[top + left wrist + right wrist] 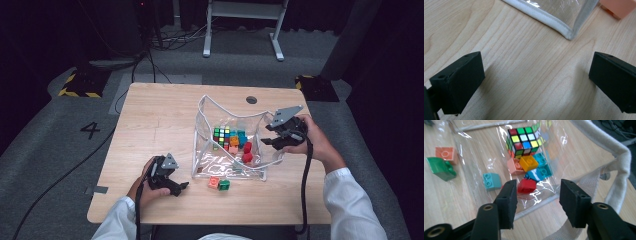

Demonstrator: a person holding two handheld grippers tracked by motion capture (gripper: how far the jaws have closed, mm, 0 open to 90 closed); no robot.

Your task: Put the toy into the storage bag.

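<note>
A clear plastic bag (210, 107) with white trim stands open on the wooden table. Inside lie a Rubik's cube (522, 141), a red brick (527, 186), a yellow brick (529, 162) and several blue, pink and teal ones. My right gripper (270, 141) hovers at the bag's right rim, open (537, 192), with the bag's wall and seam below its jaws. My left gripper (181, 189) rests low near the front left of the bag, wide open (536, 75) over bare wood, close to the bag's corner (570, 35). Nothing sits between its jaws.
An orange brick (214, 182) and a green brick (224, 185) lie on the table just outside the bag's front edge. A white webbing handle (621, 165) loops at the bag's side. The table's front edge is near my left hand.
</note>
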